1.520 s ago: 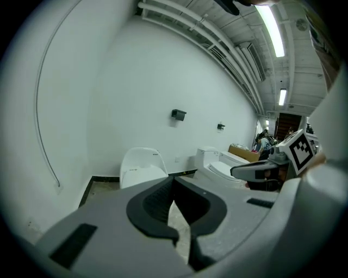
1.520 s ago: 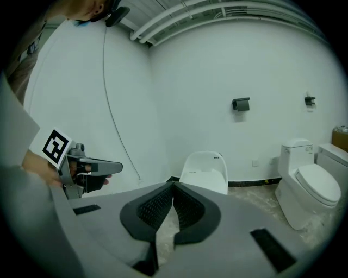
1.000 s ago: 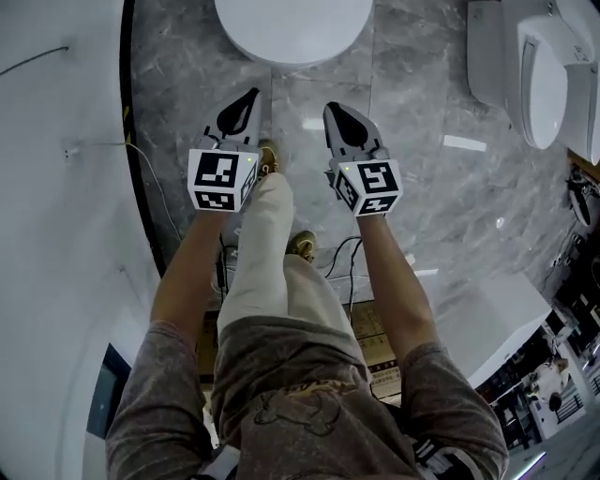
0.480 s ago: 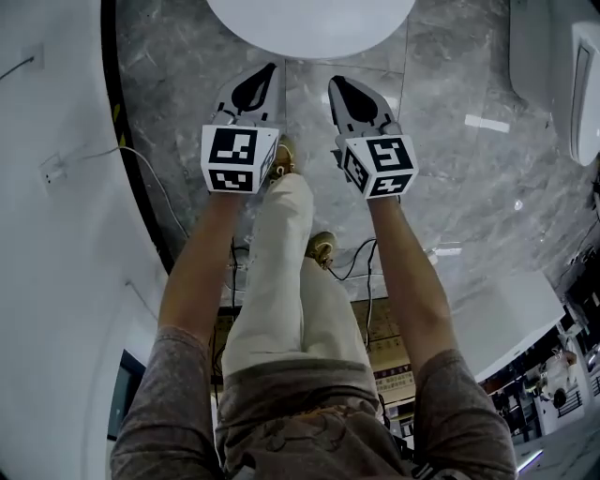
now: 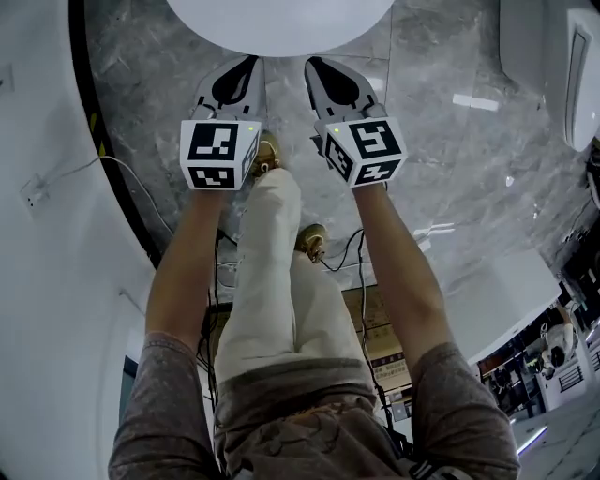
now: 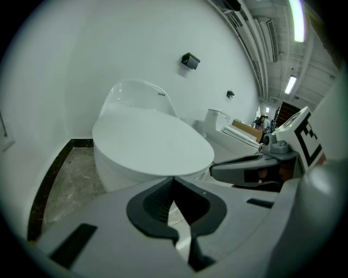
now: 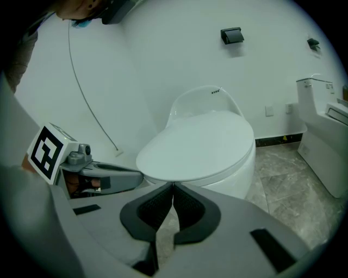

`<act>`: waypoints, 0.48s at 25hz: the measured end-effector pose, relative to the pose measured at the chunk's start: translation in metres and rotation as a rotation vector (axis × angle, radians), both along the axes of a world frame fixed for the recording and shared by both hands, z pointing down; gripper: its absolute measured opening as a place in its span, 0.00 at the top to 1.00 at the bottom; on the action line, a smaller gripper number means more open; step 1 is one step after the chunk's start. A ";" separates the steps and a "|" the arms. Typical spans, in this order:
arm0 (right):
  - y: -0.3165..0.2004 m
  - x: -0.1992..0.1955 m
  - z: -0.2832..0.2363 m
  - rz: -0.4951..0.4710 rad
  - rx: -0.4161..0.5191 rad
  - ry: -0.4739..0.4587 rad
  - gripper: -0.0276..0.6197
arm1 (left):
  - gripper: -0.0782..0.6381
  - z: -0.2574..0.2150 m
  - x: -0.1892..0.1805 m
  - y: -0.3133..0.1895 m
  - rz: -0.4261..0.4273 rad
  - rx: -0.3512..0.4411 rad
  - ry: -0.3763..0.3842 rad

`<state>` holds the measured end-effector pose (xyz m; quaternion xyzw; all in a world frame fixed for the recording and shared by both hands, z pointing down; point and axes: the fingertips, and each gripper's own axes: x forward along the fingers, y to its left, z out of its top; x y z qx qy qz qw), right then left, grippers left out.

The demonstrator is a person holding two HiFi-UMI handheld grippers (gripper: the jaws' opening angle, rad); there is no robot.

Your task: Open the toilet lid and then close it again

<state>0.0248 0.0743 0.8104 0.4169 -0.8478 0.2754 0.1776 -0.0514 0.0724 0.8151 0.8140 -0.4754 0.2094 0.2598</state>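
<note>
You've lowered both hands toward the toilet, so the left gripper (image 5: 246, 64) and right gripper (image 5: 311, 64), fingers pressed together and empty, sit just short of the closed toilet lid (image 5: 281, 23), likely to nudge it up.

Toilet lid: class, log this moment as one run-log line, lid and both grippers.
toilet lid: down | left gripper: shut, empty, near lid's front edge | right gripper: shut, empty, near lid's front edge | contact: unclear
</note>
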 end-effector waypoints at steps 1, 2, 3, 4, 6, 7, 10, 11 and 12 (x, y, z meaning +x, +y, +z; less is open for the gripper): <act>-0.002 0.000 -0.001 0.001 0.000 0.000 0.91 | 0.88 0.000 0.000 0.000 -0.004 -0.005 0.005; -0.003 0.001 -0.001 0.003 -0.001 0.002 0.91 | 0.88 -0.001 0.002 0.000 -0.008 -0.010 0.014; -0.003 0.001 -0.001 0.004 -0.002 0.004 0.91 | 0.88 -0.002 0.002 0.000 -0.011 -0.013 0.024; -0.003 0.001 -0.001 0.006 -0.003 0.005 0.91 | 0.88 -0.003 0.003 0.000 -0.014 -0.012 0.033; -0.003 -0.001 -0.002 0.009 -0.005 0.005 0.91 | 0.88 -0.006 0.003 0.000 -0.020 -0.005 0.046; -0.004 -0.002 -0.003 0.009 -0.006 0.005 0.91 | 0.88 -0.008 0.003 0.000 -0.021 -0.002 0.050; -0.005 -0.002 -0.011 0.009 -0.005 0.000 0.91 | 0.88 -0.018 0.005 -0.001 -0.019 0.003 0.066; -0.006 -0.001 -0.015 0.008 -0.003 0.000 0.91 | 0.88 -0.023 0.006 -0.002 -0.016 0.004 0.073; -0.007 -0.002 -0.022 0.006 -0.002 0.003 0.91 | 0.88 -0.028 0.005 -0.003 -0.012 0.005 0.077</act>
